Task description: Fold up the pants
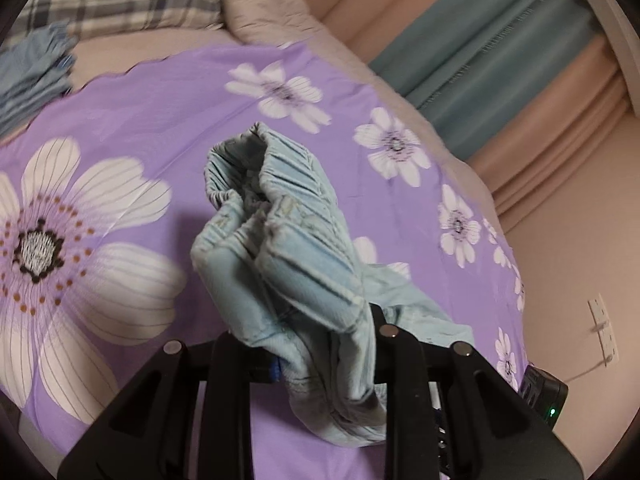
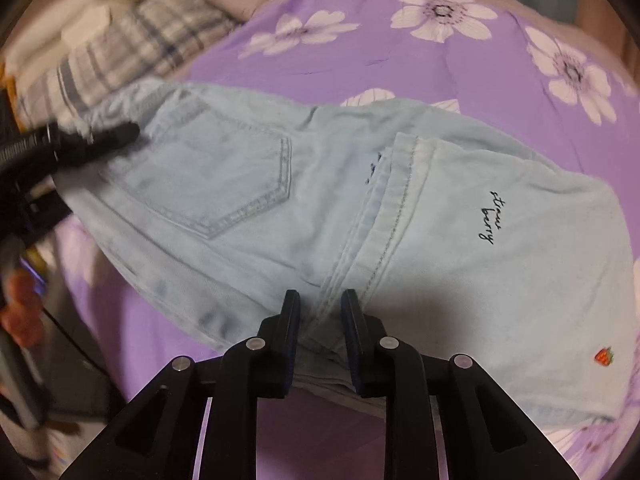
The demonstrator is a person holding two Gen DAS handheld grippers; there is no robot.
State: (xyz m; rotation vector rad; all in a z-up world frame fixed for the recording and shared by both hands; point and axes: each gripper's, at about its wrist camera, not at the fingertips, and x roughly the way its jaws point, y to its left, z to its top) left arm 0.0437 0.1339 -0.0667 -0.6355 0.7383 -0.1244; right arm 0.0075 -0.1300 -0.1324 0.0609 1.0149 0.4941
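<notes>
Denim pants are bunching between the clamped left gripper fingers, while the right gripper fingers are straddling a seam unpinched

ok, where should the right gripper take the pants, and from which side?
Probably the near edge of the pants, where the stitched seam runs out ahead of the right gripper. Come low from the near side, jaws straddling the edge: the layers lie flat there and the seam ridge gives bite.
</notes>
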